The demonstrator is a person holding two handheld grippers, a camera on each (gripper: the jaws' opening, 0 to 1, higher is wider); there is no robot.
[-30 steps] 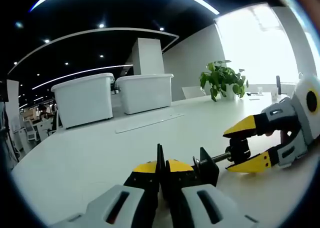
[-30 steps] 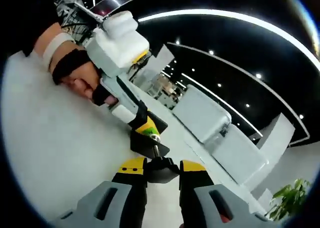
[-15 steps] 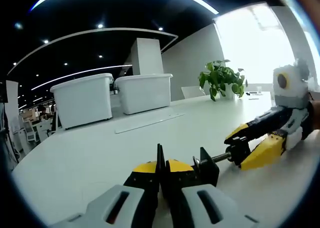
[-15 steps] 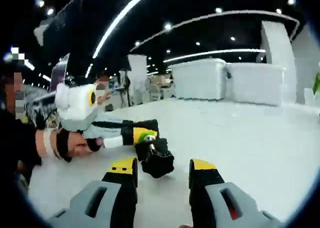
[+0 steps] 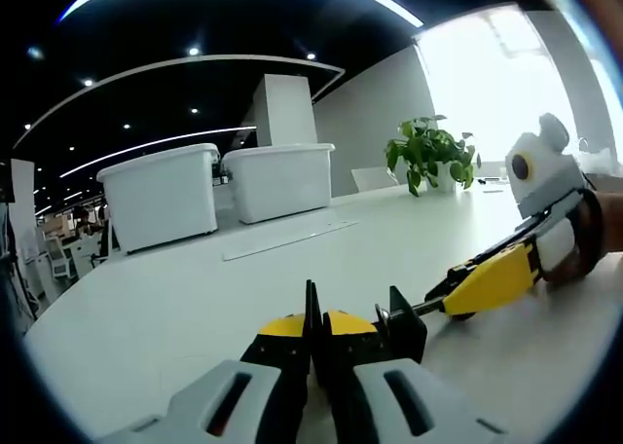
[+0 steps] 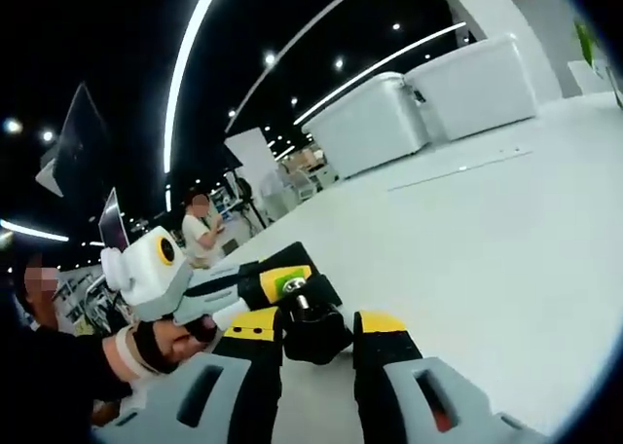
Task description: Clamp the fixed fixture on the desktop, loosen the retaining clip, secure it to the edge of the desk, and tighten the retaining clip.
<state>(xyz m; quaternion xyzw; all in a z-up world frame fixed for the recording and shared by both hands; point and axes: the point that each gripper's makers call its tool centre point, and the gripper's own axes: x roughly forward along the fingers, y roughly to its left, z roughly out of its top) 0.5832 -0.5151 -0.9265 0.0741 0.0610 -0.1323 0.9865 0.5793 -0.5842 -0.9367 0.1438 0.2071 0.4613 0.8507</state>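
A black clamp fixture [image 5: 403, 319] lies on the white desk [image 5: 175, 308]. My left gripper [image 5: 313, 324] is shut on its thin upright plate [image 5: 311, 303]. A threaded screw [image 5: 421, 309] runs right from the bracket into the yellow jaws of my right gripper [image 5: 450, 300], held by a hand [image 5: 587, 232]. In the right gripper view, the black knob [image 6: 313, 333] sits between the yellow tips of my right gripper [image 6: 318, 323], which is shut on it. The left gripper [image 6: 298, 284] reaches in from the left and holds the fixture's other end.
Two white lidded bins [image 5: 219, 186] stand at the back of the desk, with a flat strip [image 5: 290, 240] lying before them. A potted plant [image 5: 431, 154] stands at the back right. People [image 6: 201, 232] stand beyond the desk's far edge.
My right gripper has rolled around the screw's axis with the knob in its jaws, and its camera box has swung upward. The left gripper has kept still on the plate.
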